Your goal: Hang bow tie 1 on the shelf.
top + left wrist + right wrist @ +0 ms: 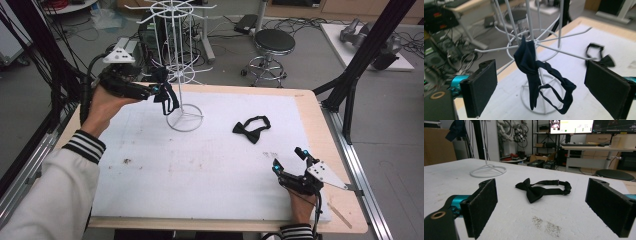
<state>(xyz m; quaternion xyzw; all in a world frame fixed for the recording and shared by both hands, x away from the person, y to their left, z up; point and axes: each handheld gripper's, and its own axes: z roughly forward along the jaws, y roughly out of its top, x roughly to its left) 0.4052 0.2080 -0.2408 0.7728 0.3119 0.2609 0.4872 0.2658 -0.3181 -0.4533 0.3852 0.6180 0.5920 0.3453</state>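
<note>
Navy bow tie (530, 65) draped on white wire rack (534, 42), twelve o'clock of left gripper (540, 87), jaws released; back off level so the strap stays hooked; right gripper (541, 207) released, black bow tie (537, 190) at twelve o'clock.

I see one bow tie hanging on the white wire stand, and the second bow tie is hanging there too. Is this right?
Not quite. One bow tie hangs on the white wire stand, but the second bow tie lies flat on the table, apart from the stand. The high view shows it.
</note>
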